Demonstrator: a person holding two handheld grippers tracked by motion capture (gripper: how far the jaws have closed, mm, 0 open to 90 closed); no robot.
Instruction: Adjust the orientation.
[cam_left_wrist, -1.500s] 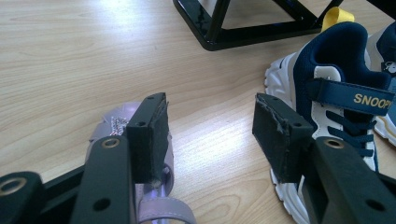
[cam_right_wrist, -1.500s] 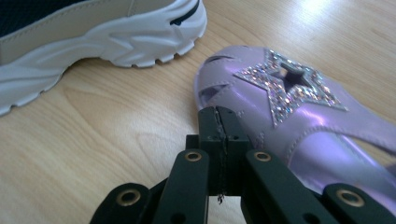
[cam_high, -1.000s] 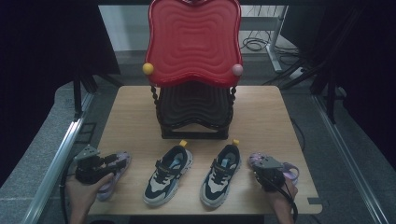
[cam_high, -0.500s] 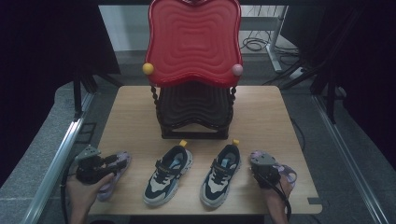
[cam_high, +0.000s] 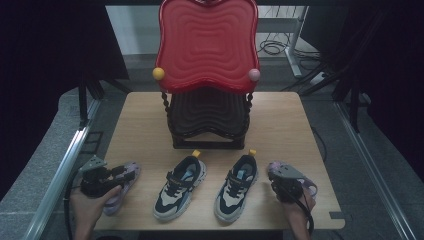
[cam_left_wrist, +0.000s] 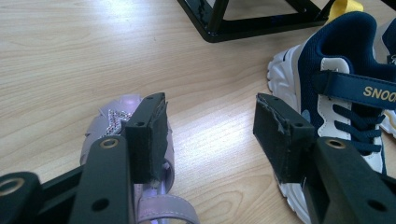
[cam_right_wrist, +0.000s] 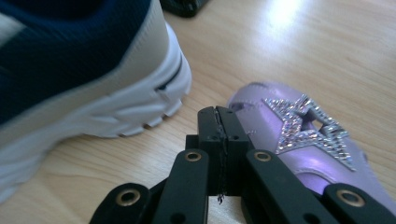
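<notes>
- Left tool (cam_left_wrist: 210, 135): pads stand apart over bare tabletop (cam_left_wrist: 70, 56), nothing between them. In the high view it sits at lower left, over a lilac sandal (cam_high: 122, 182).
- Right tool (cam_right_wrist: 218, 140): pads pressed together, holding nothing. It sits at lower right of the high view, beside the second sandal (cam_right_wrist: 299, 135).
- That second sandal lies just right of the closed pads, its glittering star (cam_right_wrist: 306, 123) facing up; a sneaker (cam_right_wrist: 84, 70) fills the upper left of the right gripper view.
- Two sneakers (cam_high: 181, 187) stand side by side at bottom centre, below a red-topped rack (cam_high: 207, 45).
- Handling, as I judge it: the sandals look light and soft, with smooth, possibly slippery uppers; the strap (cam_left_wrist: 163, 210) or heel edge seems the best hold, though the heel is hard to make out.
- The star trim looks fragile; avoid pinching it.
</notes>
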